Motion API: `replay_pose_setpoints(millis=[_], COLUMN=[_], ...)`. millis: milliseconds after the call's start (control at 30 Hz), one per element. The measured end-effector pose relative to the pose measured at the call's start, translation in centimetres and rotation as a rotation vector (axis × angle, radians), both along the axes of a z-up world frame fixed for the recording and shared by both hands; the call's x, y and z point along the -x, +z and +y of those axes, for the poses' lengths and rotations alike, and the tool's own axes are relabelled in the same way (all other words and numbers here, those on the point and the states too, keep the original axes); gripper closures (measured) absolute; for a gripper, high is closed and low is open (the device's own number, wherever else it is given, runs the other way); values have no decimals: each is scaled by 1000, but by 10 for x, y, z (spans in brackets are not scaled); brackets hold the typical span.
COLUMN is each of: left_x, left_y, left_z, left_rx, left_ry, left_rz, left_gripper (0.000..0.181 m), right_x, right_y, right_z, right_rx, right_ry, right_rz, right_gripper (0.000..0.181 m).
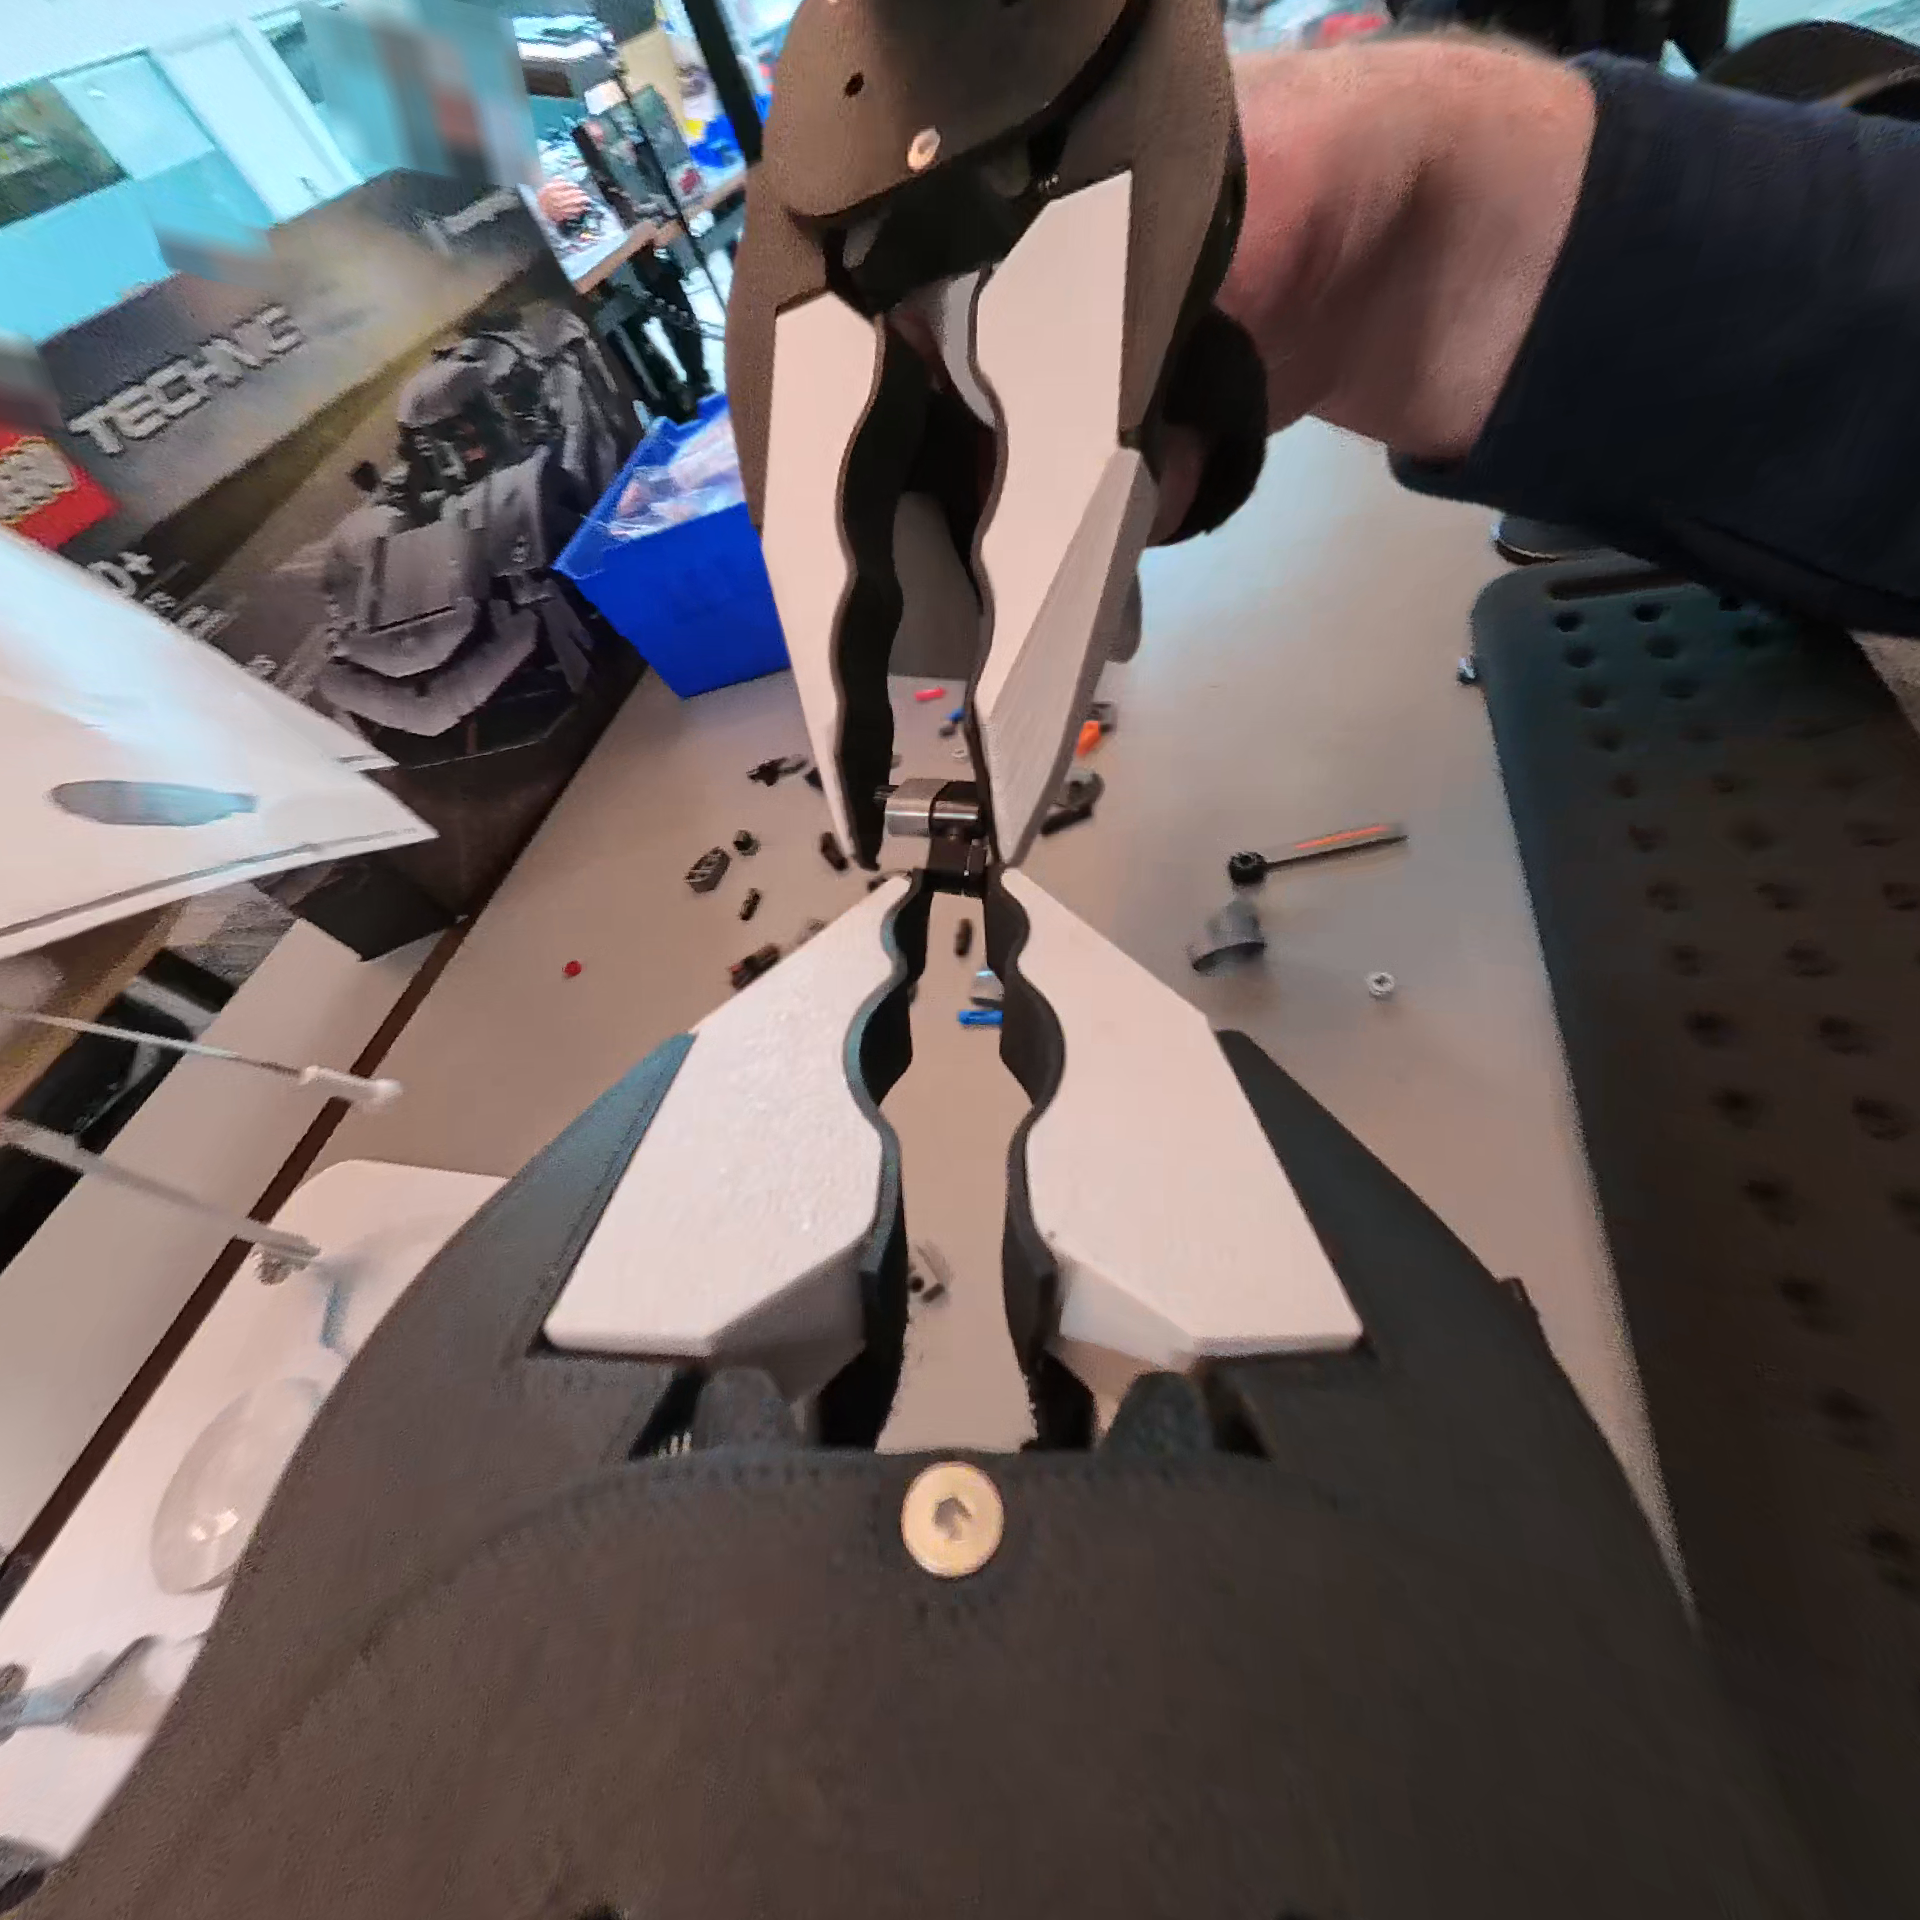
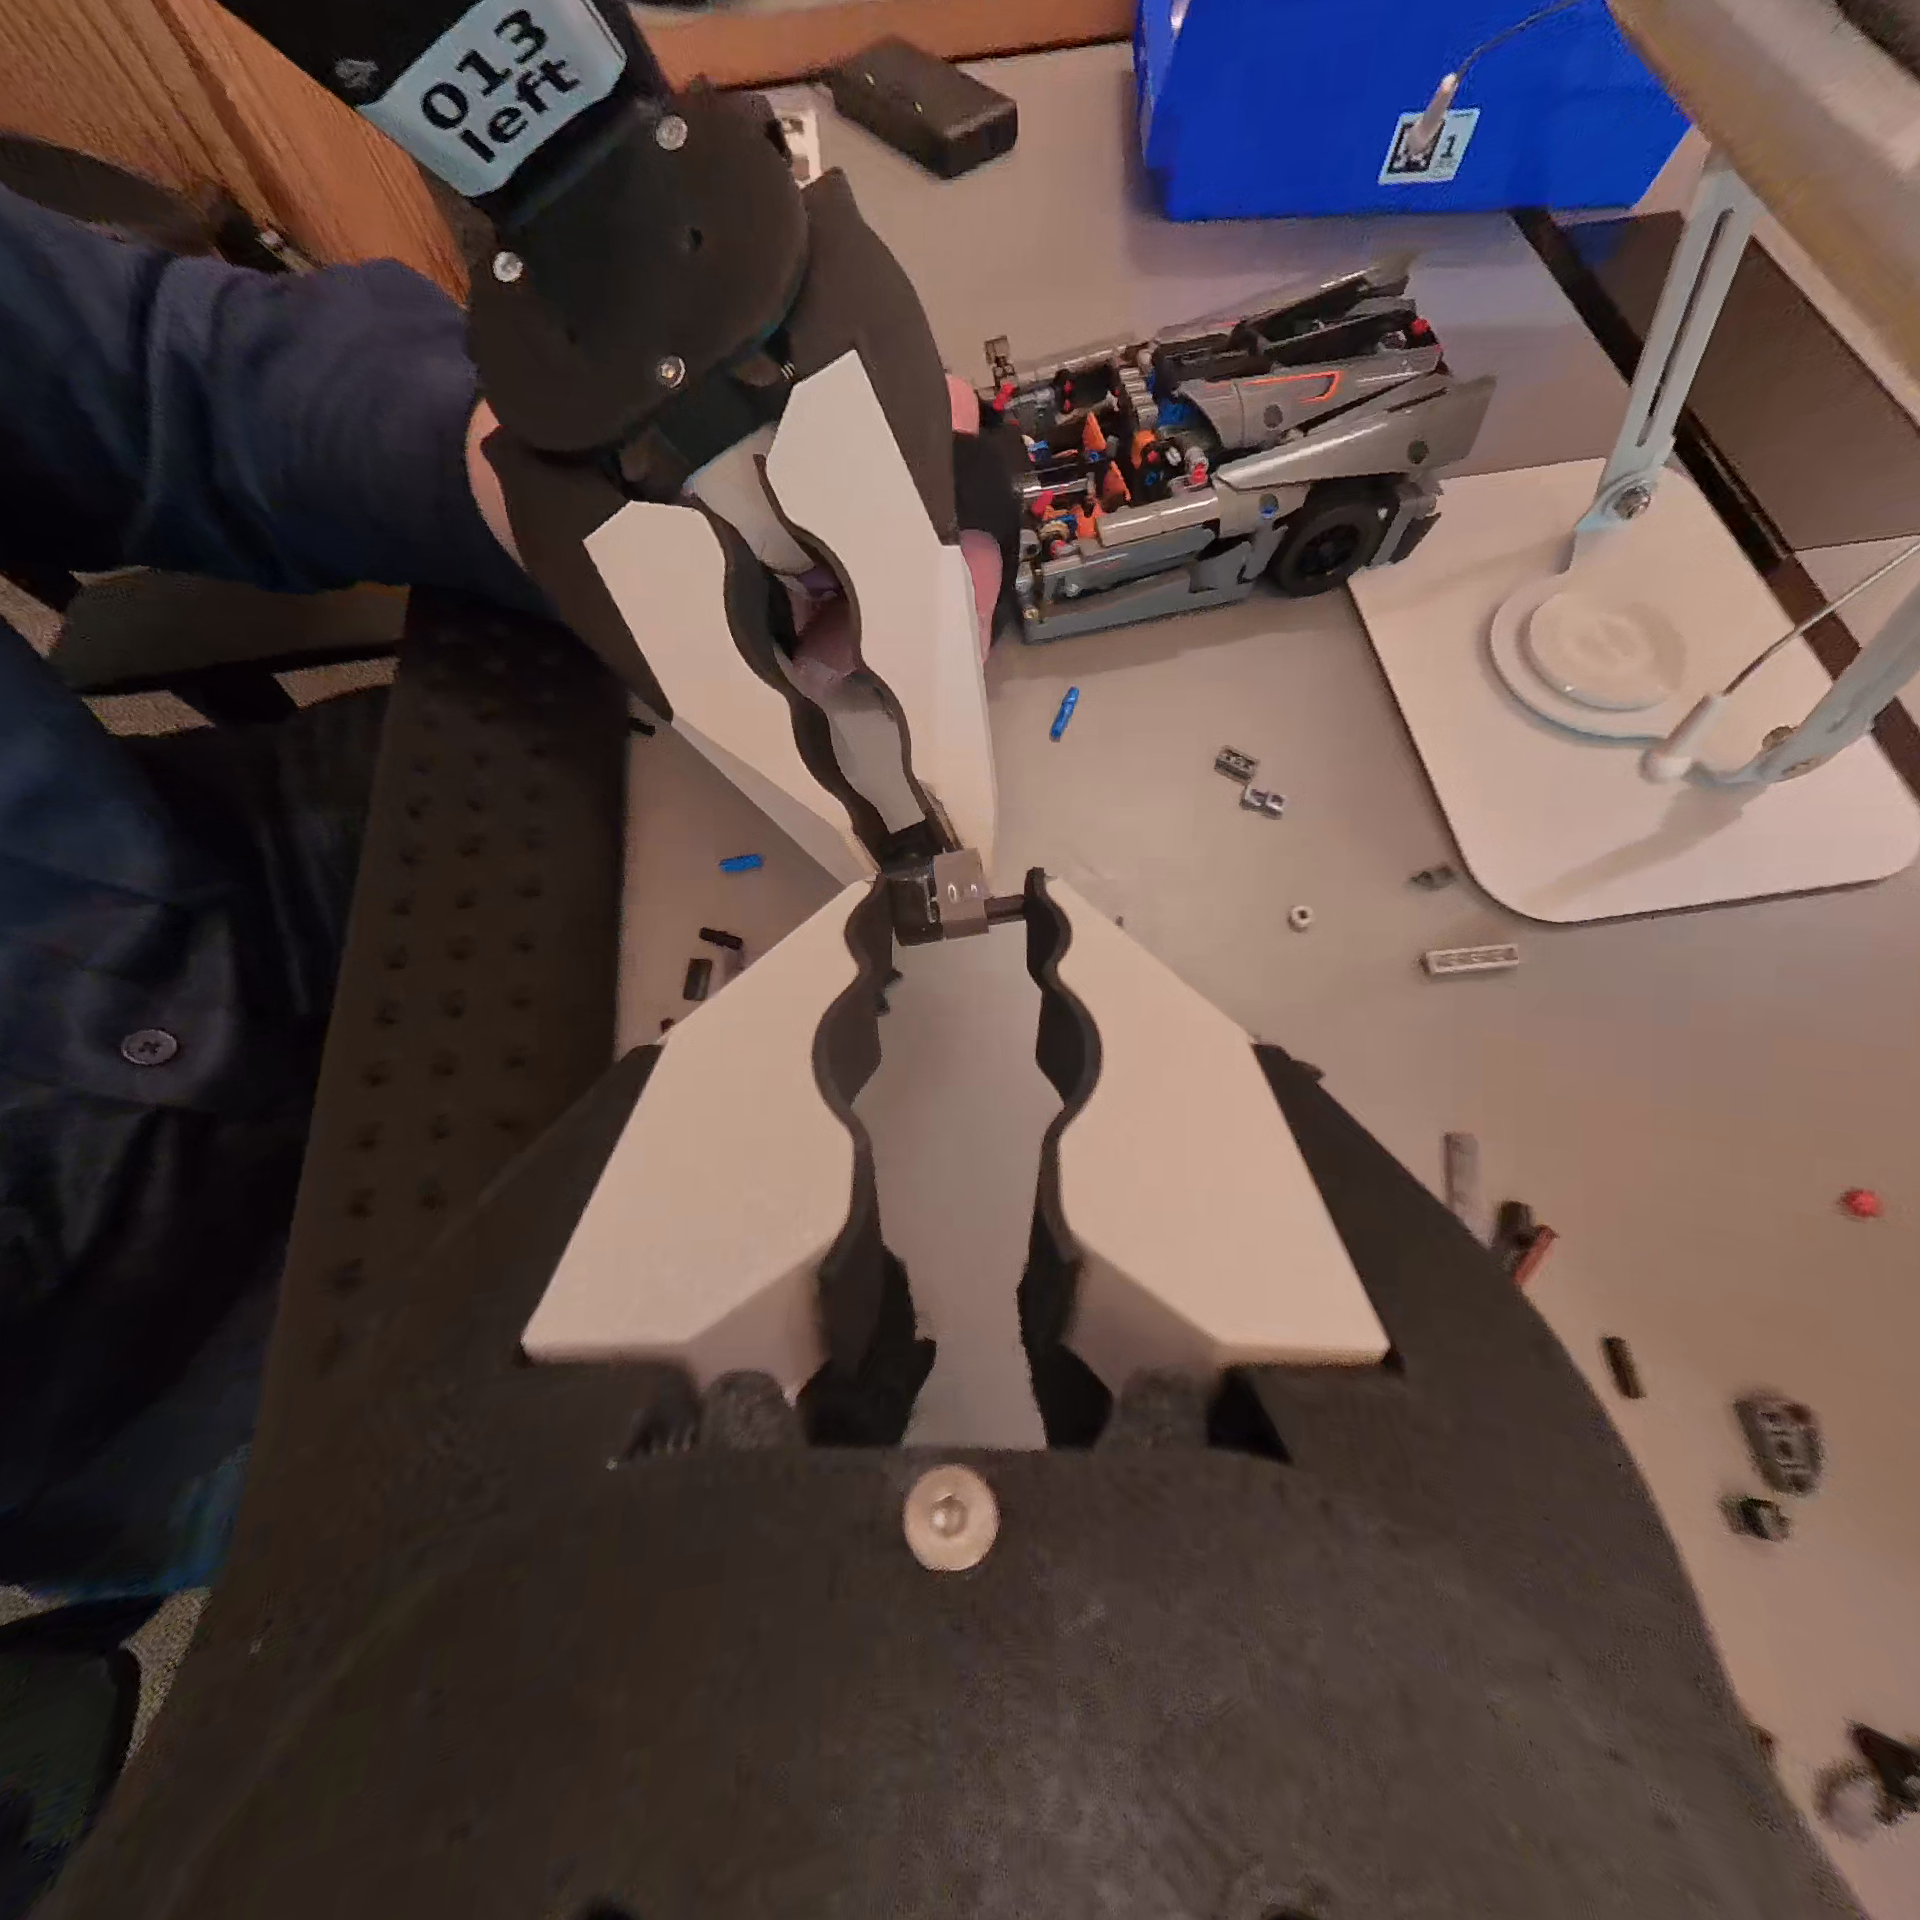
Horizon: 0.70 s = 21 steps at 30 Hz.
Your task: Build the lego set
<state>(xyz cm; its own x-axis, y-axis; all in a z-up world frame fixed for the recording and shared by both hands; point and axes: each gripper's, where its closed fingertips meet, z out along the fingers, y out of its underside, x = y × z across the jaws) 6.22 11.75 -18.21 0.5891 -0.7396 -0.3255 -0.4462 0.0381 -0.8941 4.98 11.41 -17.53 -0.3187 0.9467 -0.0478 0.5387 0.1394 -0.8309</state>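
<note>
Your left gripper pinches the small black-and-grey lego assembly above the grey table; your right gripper clamps it too. The blue plastic bin holds bagged pieces by the table's far edge.

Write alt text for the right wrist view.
Two claws meet tip to tip above a grey table: the right claw and left claw together pinch a small grey-and-black lego piece. Behind sit a half-built grey lego car, a blue bin and scattered loose pieces.
</note>
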Motion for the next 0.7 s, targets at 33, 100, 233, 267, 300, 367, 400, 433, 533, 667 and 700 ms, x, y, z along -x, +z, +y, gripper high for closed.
replay_pose_setpoints(millis=[33,100,233,267,300,367,400,433,533,667,700], left_x=[4,15,45,52,57,68,72,74,75,66,65], left_y=[3,9,12,14,17,20,22,24,24,17,16], left_z=[2,5,9,11,12,14,15,15,16,16,17], left_rx=[-7,-15,39,44,39,28,19,13,15,29,27], left_ry=[18,42,77,91,95,110,120,122,121,105,110], left_rz=[-9,-24,-58,-84,-108,-124,-130,-138,-152,-133,-129], left_gripper=[174,174,173,173,173,167,167,167,166,167,164], right_x=[4,15,44,51,56,63,65,66,64,65,66], right_y=[4,9,14,17,19,20,21,22,26,28,29], right_z=[2,4,9,11,12,12,13,12,19,16,15], right_rx=[-20,-34,-13,13,65,198,274,357,540,624,630], right_ry=[2,2,-38,-55,-65,-59,-60,-50,-57,-39,-36], right_rz=[-7,-10,62,107,153,234,282,320,402,436,447], right_gripper=[158,158,158,158,158,159,159,159,159,159,159])
